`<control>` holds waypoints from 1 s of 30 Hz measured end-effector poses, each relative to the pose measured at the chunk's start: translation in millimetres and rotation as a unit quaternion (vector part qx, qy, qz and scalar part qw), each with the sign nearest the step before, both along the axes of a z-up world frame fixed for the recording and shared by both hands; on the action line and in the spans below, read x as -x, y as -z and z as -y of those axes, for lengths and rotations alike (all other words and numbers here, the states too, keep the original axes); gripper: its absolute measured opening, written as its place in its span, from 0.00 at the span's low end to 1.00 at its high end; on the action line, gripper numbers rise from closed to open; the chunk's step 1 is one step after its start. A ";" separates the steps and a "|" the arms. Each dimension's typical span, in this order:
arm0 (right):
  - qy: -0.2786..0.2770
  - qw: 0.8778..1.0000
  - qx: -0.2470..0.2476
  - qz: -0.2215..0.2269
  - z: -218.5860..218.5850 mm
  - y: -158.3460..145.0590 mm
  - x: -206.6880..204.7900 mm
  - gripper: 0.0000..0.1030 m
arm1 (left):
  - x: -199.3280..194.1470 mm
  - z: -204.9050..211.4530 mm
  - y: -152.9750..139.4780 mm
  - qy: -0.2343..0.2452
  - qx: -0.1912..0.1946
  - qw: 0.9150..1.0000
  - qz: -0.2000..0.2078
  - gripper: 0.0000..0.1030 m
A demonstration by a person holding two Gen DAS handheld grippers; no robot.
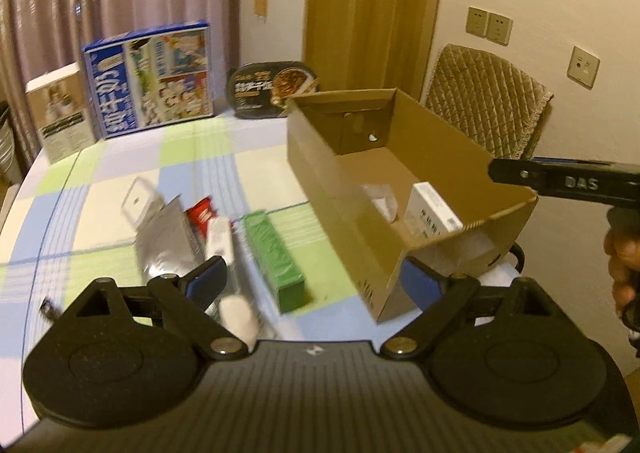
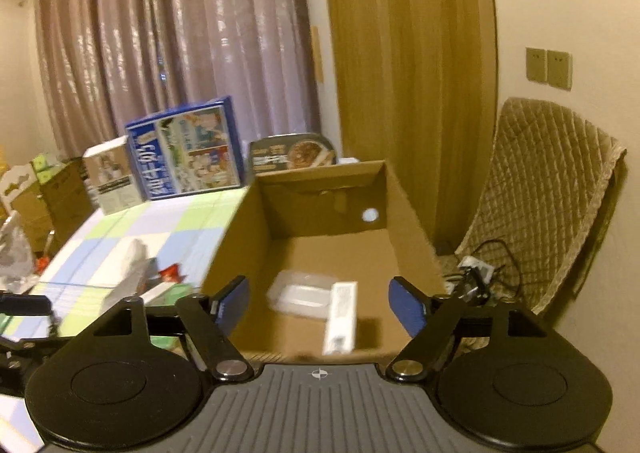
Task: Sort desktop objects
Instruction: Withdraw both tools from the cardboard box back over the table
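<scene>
Blue-padded right tongs (image 2: 318, 307) stand wide and empty above the cardboard box (image 2: 236, 253), where a white carton (image 2: 341, 317) and clear container (image 2: 298, 293) already lie, so this reads as a release. Left tongs (image 1: 310, 279), also wide and empty, face what remains beside the box: a green box (image 1: 276, 257), white tube (image 1: 220, 241) and foil pouch (image 1: 168, 237). Checked cloth covers the desk (image 1: 100, 173); curtains (image 2: 180, 33) hang behind the box.
</scene>
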State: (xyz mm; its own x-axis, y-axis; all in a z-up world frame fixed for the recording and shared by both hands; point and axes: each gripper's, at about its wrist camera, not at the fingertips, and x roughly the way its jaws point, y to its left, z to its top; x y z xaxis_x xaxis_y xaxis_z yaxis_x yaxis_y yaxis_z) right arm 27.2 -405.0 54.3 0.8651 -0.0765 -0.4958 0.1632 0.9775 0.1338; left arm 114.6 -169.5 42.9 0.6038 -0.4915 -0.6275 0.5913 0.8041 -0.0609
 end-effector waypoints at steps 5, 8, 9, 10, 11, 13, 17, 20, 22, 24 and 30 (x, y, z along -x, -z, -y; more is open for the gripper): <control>-0.026 1.000 -0.013 -0.006 -29.0 1.6 15.5 0.78 | 16.9 -34.9 6.8 -0.028 -0.004 1.000 -0.009 0.89; -0.044 0.999 -0.020 -0.012 -49.2 4.4 21.6 0.79 | 23.5 -60.9 9.1 -0.053 -0.009 0.999 -0.010 0.89; -0.053 0.998 -0.021 -0.015 -57.2 6.1 22.9 0.79 | 24.7 -69.4 9.7 -0.061 -0.010 0.998 -0.010 0.89; -0.061 0.998 -0.020 -0.017 -64.1 7.9 23.5 0.79 | 25.7 -77.9 9.8 -0.069 -0.011 0.997 -0.011 0.89; -0.070 0.997 -0.020 -0.020 -70.9 9.6 24.5 0.79 | 27.0 -87.3 10.5 -0.077 -0.011 0.997 -0.012 0.89; -0.085 0.996 -0.019 -0.027 -83.9 13.6 24.7 0.79 | 27.5 -104.4 11.0 -0.095 -0.013 0.995 -0.015 0.89; -0.111 0.993 -0.016 -0.039 -105.1 20.4 21.6 0.79 | 26.8 -135.5 14.0 -0.126 -0.017 0.992 -0.019 0.89; -0.127 0.991 -0.011 -0.042 -118.3 21.9 18.0 0.79 | 24.9 -154.0 15.6 -0.147 -0.019 0.989 -0.021 0.89; -0.133 0.990 -0.010 -0.045 -125.2 24.3 15.7 0.79 | 23.0 -163.9 16.4 -0.159 -0.020 0.987 -0.021 0.89; -0.138 0.989 -0.007 -0.049 -132.4 27.4 12.6 0.79 | 19.8 -172.8 17.4 -0.168 -0.017 0.985 -0.024 0.89; -0.155 0.986 0.002 -0.067 -151.0 39.9 0.5 0.80 | 10.5 -189.4 26.7 -0.182 -0.012 0.983 -0.032 0.89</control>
State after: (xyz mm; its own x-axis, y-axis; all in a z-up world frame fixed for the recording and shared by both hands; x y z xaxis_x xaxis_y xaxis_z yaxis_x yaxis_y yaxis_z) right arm 26.6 -254.0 14.3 0.7744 0.1790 -0.6068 -0.1268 0.9836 0.1283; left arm 104.2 19.9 16.2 0.6954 -0.2343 -0.6794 0.2593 0.9635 -0.0669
